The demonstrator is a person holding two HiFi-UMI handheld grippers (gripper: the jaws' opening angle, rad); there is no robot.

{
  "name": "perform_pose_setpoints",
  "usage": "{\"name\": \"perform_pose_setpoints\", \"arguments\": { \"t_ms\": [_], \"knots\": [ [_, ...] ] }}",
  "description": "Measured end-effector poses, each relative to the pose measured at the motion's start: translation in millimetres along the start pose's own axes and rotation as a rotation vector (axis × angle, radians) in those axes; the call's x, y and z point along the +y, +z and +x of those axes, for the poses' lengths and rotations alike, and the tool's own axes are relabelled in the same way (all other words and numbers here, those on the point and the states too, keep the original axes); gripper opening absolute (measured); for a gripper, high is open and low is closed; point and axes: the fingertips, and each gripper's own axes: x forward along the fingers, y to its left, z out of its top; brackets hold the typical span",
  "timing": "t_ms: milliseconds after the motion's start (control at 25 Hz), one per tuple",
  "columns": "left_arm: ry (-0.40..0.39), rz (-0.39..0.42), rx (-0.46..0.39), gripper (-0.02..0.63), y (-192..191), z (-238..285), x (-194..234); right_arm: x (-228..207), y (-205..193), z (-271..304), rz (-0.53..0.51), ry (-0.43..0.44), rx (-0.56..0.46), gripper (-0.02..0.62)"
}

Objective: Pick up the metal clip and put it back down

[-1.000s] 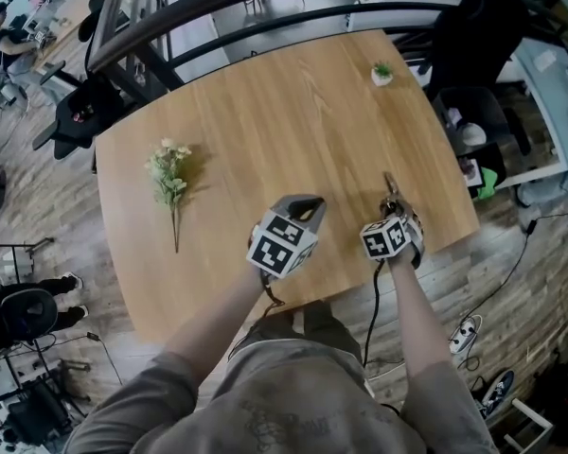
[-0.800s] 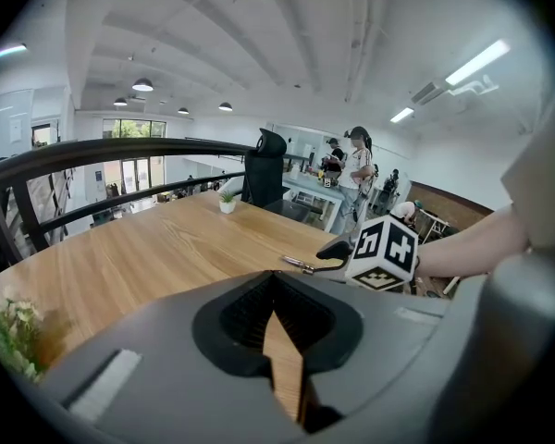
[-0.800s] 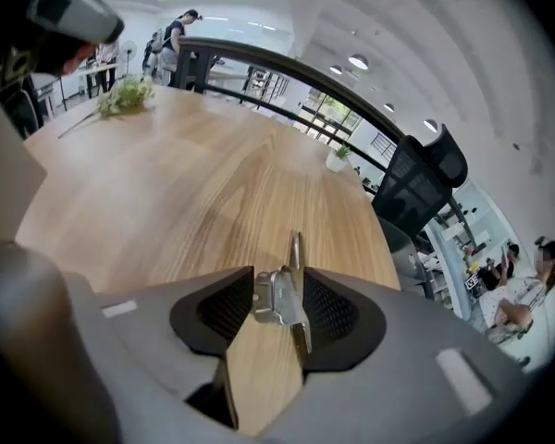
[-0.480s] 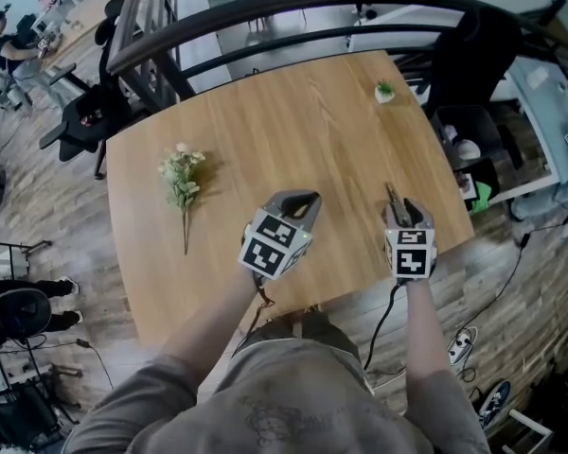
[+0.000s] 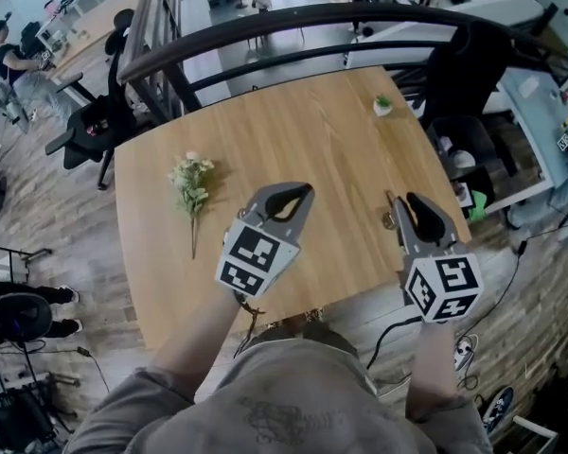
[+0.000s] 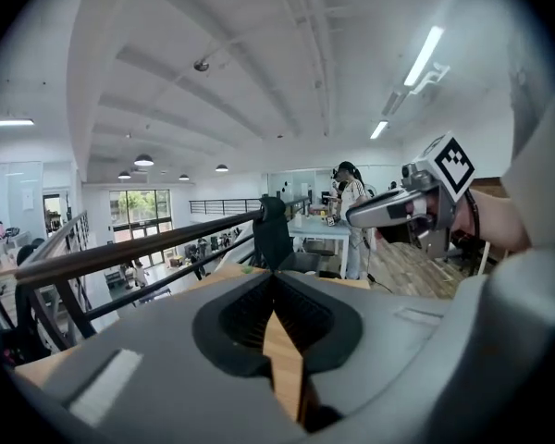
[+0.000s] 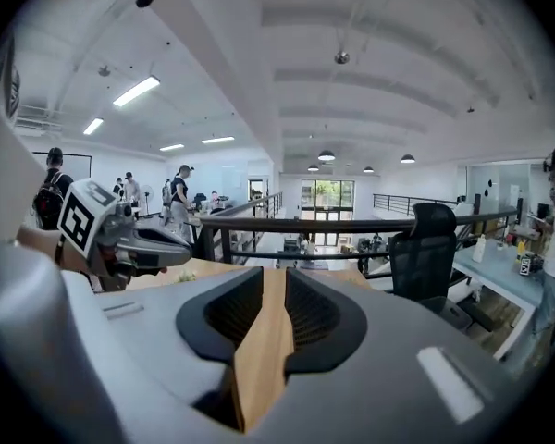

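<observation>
The metal clip (image 5: 388, 220) is a small thin piece lying on the wooden table (image 5: 331, 140), near its right front part. Seen from above, my right gripper (image 5: 409, 206) is held up over the table with its left finger just beside the clip. Its jaws are closing. In the right gripper view the right gripper (image 7: 274, 271) still has a narrow gap with only table wood showing through and nothing between the pads. My left gripper (image 5: 289, 194) hovers over the table's middle front, shut and empty. In its own view the left gripper (image 6: 276, 277) has its tips meeting. Neither gripper view shows the clip.
A sprig of white flowers (image 5: 191, 189) lies at the table's left. A small potted plant (image 5: 382, 106) stands at the far right corner. A black railing (image 5: 265, 26) curves behind the table, and a black office chair (image 5: 473, 74) stands off its right side.
Both grippers have risen toward the head camera and look larger. The right gripper has lifted and drawn back from the clip, which stays on the table.
</observation>
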Motion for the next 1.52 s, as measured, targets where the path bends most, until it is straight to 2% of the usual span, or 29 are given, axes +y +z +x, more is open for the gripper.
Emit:
{"name": "perform_pose_setpoints", "arguments": {
  "t_ms": [320, 520, 800, 1080, 1200, 1320, 1520],
  "knots": [
    [0.084, 0.022, -0.114, 0.0, 40, -75, 16, 61, 70, -34, -0.026, 0.09, -0.159, 0.049],
    [0.133, 0.021, -0.146, 0.002, 45, -119, 22, 101, 90, -44, -0.027, 0.17, -0.212, 0.04],
    [0.208, -0.055, -0.152, 0.002, 36, -172, 22, 160, 69, -39, -0.038, 0.304, -0.172, 0.032],
    [0.257, -0.048, -0.115, 0.002, 3, -202, 26, 224, 37, -30, -0.061, 0.434, -0.106, 0.017],
    [0.281, -0.047, -0.105, 0.002, -6, -212, 28, 236, 33, -27, -0.091, 0.455, -0.097, 0.014],
    [0.306, -0.079, -0.1, 0.001, -10, -221, 29, 241, 35, -27, -0.1, 0.468, -0.099, 0.014],
    [0.327, -0.062, -0.108, 0.0, -9, -232, 31, 247, 36, -24, -0.11, 0.476, -0.1, 0.012]
  ]
}}
